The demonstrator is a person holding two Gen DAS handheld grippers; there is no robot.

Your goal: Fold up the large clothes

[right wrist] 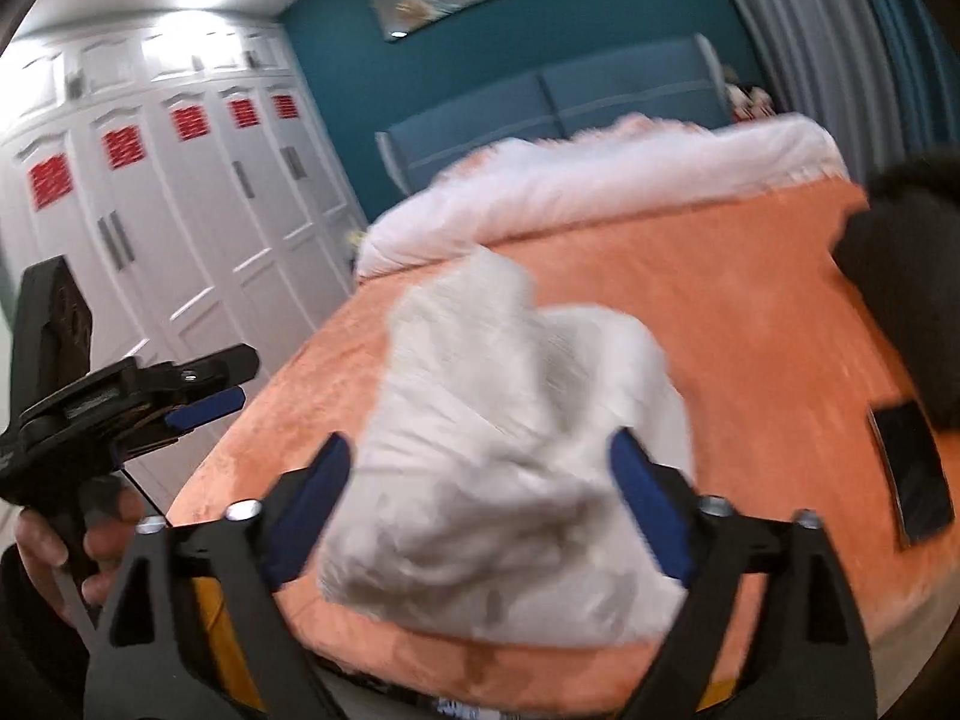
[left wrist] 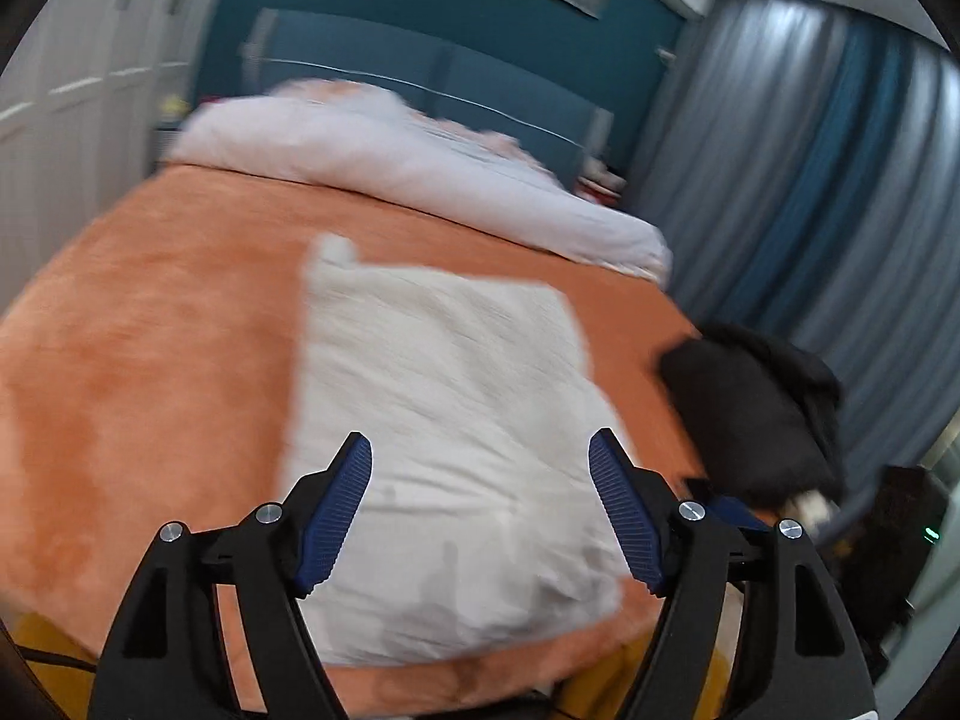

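A folded white garment (left wrist: 444, 420) lies on the orange bed cover (left wrist: 150, 360) near the foot of the bed. My left gripper (left wrist: 480, 498) is open and empty, hovering above the garment's near end. In the right wrist view the same garment (right wrist: 510, 450) looks bunched and blurred between the open jaws of my right gripper (right wrist: 480, 498); I cannot tell whether it touches the fingers. The left gripper also shows in the right wrist view (right wrist: 198, 408), at the left, held in a hand.
A white duvet (left wrist: 420, 174) is piled at the head of the bed. A black garment (left wrist: 756, 408) lies at the bed's right edge, with a dark phone (right wrist: 912, 474) beside it. White wardrobes (right wrist: 150, 210) stand to the left, blue curtains (left wrist: 810, 180) to the right.
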